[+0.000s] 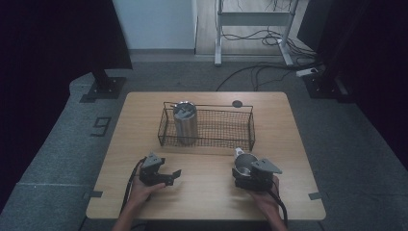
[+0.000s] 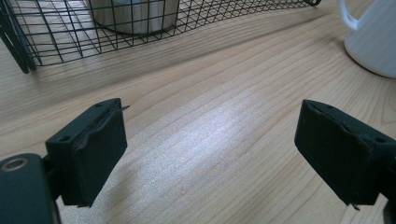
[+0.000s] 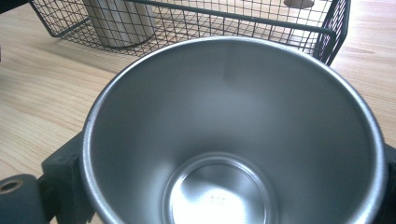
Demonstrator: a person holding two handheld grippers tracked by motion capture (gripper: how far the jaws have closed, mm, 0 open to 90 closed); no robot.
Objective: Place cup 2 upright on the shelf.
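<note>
A cup point(image 1: 243, 162), white outside and steel inside, stands on the wooden table point(image 1: 207, 192) in front of the wire basket point(image 1: 207, 107). My right gripper point(image 1: 243, 168) is around it. In the right gripper view the cup's bowl point(image 3: 233, 140) sits between the jaws, which lie against its wall on both sides. My left gripper point(image 1: 173, 177) rests low over the table at the front left, open, with only bare wood between its pads point(image 2: 95, 149). From there the cup point(image 2: 373, 42) and its handle appear at the far right.
A steel tumbler point(image 1: 185, 120) stands upright in the left end of the basket; the rest of the basket holds nothing. A small black disc point(image 1: 237, 103) sits at the table's far edge. Cables and a desk frame point(image 1: 250, 29) lie on the floor beyond.
</note>
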